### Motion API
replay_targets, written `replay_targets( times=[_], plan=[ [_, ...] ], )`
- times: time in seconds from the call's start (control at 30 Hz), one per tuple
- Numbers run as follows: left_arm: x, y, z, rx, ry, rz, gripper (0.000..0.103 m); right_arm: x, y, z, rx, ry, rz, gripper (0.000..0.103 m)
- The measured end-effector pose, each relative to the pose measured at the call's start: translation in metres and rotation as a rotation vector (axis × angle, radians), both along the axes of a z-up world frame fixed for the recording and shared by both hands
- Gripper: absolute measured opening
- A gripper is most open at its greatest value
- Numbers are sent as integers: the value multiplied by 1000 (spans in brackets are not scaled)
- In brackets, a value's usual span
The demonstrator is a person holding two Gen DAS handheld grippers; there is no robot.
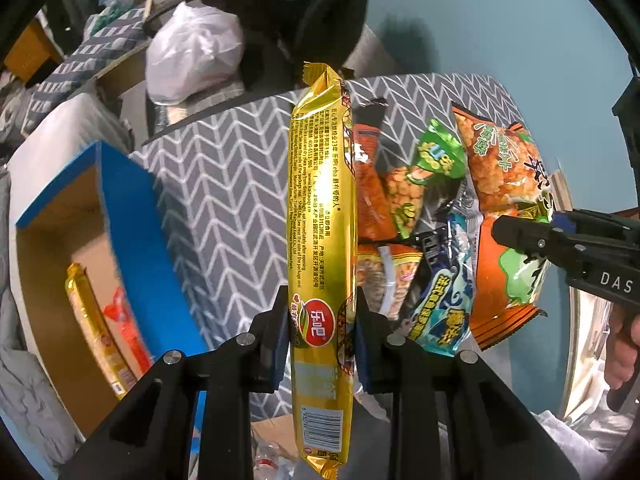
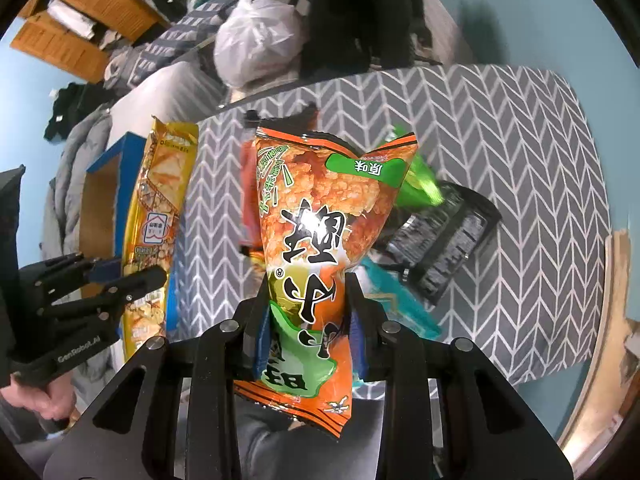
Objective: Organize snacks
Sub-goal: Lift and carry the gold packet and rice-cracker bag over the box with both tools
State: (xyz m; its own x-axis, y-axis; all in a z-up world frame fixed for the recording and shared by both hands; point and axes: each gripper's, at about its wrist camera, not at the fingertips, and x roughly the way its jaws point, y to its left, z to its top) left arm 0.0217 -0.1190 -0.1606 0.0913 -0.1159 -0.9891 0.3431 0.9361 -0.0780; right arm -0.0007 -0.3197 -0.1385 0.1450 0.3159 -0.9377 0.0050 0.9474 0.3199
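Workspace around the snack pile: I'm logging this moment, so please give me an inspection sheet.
Surface: chevron cloth, grey and white.
Job's things: gold pack and orange bag held up; blue box already holds packs.
Clutter: snack pile on the cloth.
Grippers: left gripper shut on the gold pack; right gripper shut on the orange bag.
Cables: nothing seen.
Surroundings: white plastic bag, wooden shelves.
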Motion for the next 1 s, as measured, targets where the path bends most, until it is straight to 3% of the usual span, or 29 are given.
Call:
replay_targets(
  times=[0.33, 1.0],
  plan=[
    [-4, 58, 22, 13, -36, 97, 27, 19, 57, 14, 18, -38, 118, 31],
    [-9, 150, 38, 1, -72, 263, 27, 44, 178, 24, 49, -80, 326, 31]
  ],
)
